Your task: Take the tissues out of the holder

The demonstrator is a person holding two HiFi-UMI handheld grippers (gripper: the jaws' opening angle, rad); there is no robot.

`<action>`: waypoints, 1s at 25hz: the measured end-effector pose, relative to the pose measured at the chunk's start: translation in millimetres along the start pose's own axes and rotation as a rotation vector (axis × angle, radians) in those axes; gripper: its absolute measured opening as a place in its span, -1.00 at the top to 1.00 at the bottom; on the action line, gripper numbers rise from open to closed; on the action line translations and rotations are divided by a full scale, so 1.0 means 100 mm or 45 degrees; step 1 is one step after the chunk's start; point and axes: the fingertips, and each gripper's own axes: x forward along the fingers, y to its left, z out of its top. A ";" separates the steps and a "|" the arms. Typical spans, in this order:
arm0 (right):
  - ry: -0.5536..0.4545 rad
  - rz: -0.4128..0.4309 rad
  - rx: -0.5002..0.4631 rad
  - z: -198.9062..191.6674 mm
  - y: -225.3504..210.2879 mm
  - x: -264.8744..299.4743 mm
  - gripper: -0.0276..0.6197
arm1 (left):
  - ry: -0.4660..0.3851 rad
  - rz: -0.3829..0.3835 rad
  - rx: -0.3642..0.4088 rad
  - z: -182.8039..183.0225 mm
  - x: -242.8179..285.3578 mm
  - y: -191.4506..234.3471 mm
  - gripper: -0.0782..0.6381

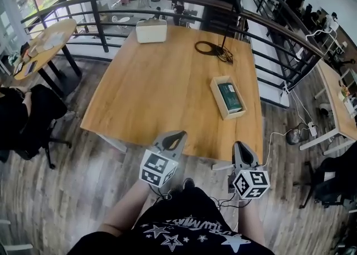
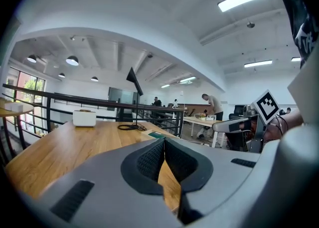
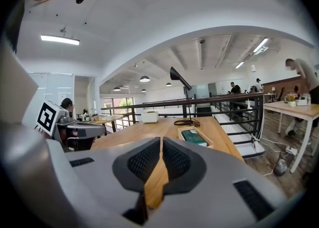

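Head view: left claw (image 1: 177, 135) and right claw (image 1: 239, 145) hover at the table (image 1: 156, 81) edge, jaws pressed together on nothing. Ahead of the right claw, well apart, the holder (image 1: 215, 87) contains green tissues (image 1: 229, 96).

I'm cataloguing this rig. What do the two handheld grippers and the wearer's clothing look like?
Both the left gripper and right gripper are grey, tapered shells with black dimpled pads. Each carries a white cube with black square markers, trailing thin dark cables. The person wears a black top printed with white stars.
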 end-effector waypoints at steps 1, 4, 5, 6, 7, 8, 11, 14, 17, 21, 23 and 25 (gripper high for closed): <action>-0.002 -0.007 0.001 0.02 -0.03 0.03 0.84 | 0.004 -0.002 -0.001 0.00 0.03 0.02 0.74; 0.001 -0.019 -0.001 0.03 -0.12 0.15 0.84 | 0.016 -0.005 -0.006 -0.02 0.13 0.09 0.74; 0.002 -0.021 0.001 0.03 -0.16 0.21 0.84 | 0.018 -0.006 -0.003 -0.02 0.17 0.12 0.74; 0.003 -0.023 0.006 0.04 -0.20 0.27 0.84 | 0.019 -0.005 0.000 -0.02 0.22 0.16 0.74; 0.002 -0.023 0.010 0.05 -0.24 0.35 0.84 | 0.022 -0.002 0.003 -0.02 0.26 0.20 0.74; 0.001 -0.021 0.013 0.07 -0.27 0.42 0.84 | 0.025 0.004 0.002 -0.02 0.31 0.26 0.74; 0.004 -0.020 0.017 0.14 -0.41 0.68 0.84 | 0.039 0.027 -0.010 0.00 0.48 0.44 0.74; -0.011 -0.031 0.034 0.26 -0.56 0.96 0.84 | 0.047 0.034 0.002 0.08 0.64 0.59 0.74; -0.018 -0.037 0.034 0.38 -0.63 1.24 0.84 | 0.055 0.041 0.023 0.16 0.76 0.81 0.74; 0.022 -0.042 0.029 0.41 -0.78 1.59 0.84 | 0.064 0.056 0.017 0.21 0.94 1.05 0.74; 0.044 -0.041 0.044 0.40 -0.87 1.75 0.84 | 0.080 0.064 0.018 0.19 1.03 1.16 0.74; 0.062 -0.046 0.057 0.40 -0.98 1.92 0.84 | 0.097 0.067 0.022 0.18 1.13 1.27 0.74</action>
